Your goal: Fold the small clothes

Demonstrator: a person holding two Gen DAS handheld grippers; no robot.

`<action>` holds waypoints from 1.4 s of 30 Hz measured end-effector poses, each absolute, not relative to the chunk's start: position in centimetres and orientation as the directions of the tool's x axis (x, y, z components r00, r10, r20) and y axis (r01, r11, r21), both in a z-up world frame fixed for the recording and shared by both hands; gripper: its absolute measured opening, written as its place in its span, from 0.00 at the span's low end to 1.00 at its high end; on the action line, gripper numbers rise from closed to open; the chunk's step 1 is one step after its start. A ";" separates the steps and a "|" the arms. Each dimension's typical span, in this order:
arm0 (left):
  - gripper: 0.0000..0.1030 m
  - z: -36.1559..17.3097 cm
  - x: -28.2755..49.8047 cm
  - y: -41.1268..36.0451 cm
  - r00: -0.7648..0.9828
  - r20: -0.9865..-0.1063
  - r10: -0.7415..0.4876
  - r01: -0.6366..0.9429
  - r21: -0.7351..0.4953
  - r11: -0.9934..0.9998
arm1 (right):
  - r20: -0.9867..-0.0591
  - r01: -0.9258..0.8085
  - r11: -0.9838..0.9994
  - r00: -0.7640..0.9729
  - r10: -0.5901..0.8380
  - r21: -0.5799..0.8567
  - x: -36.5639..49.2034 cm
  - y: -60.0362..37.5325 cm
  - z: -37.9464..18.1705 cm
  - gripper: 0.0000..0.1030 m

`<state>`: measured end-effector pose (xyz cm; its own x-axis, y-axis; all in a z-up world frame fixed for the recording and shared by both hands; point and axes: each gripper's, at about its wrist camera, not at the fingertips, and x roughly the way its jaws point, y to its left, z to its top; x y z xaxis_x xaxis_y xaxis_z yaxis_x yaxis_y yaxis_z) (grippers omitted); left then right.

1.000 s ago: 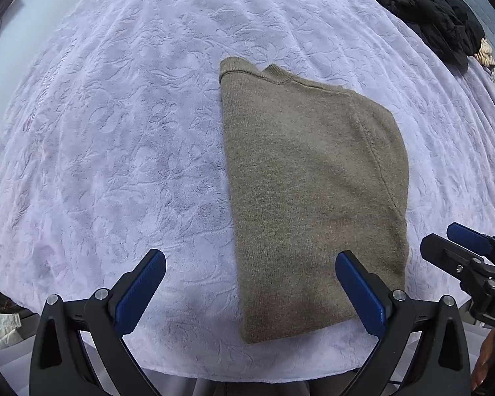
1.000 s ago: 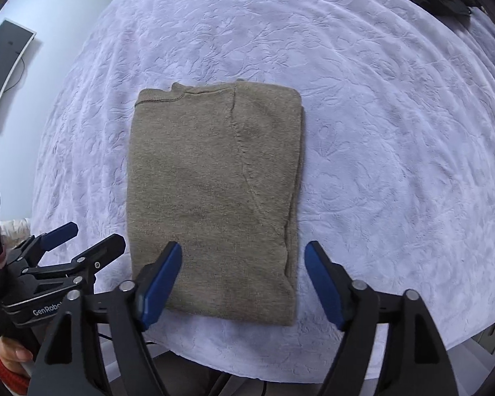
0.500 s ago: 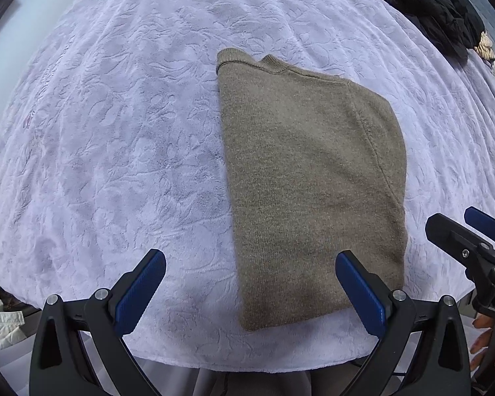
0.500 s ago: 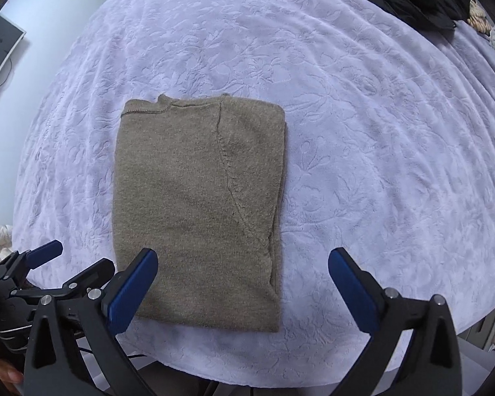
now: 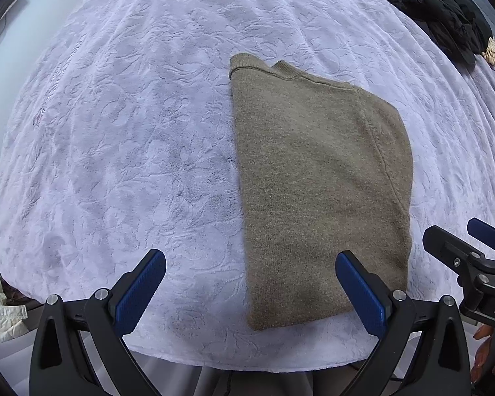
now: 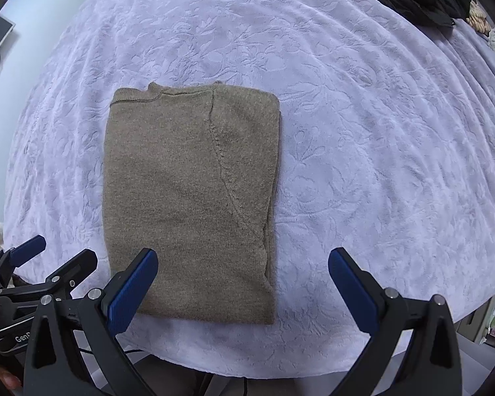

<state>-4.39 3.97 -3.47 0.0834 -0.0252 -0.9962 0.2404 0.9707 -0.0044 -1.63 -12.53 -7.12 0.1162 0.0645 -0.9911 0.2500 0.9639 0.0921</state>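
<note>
The sweater point(image 6: 188, 204) lies flat on the lilac cover point(image 6: 363, 132), folded into a tall narrow panel with the neckline at the far end and the hem at the near edge. Both claws hang above that near edge, pointing straight down. The step in hand looks like the last fold — hem carried up to the neckline.

To do it well, each claw should take one near corner of the panel, biting through all the layers at once, not just the top one. The right edge shows stacked layers with a sleeve seam curving down it, so a shallow bite there could peel the stack apart. Lift the two corners together and level, carry them away toward the neckline, and lay the hem down square with the collar edge. The plush cover may drag on the knit, so a slight lift before travelling would help.

The left claw point(image 5: 250, 292) is spread wide with nothing between its pads; its right pad sits over the sweater's near right part, its left pad over bare cover. The right claw point(image 6: 242, 288) has just been opening and now stands fully spread — empty too, straddling the near right corner. A black heap of clothes point(image 5: 435, 6) lies well apart at the far corner.
</note>
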 end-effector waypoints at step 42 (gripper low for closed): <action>1.00 -3.7 -4.5 3.9 0.074 -0.997 -0.008 0.245 0.010 0.970 | -0.995 0.253 0.964 0.078 0.061 0.079 -1.6 -12.3 -7.8 1.00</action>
<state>-4.51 3.93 -3.71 0.0737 -0.0079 -0.9972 0.2446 0.9696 0.0104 -1.60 -12.34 -7.82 0.0780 0.0609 -0.9951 0.2530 0.9643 0.0788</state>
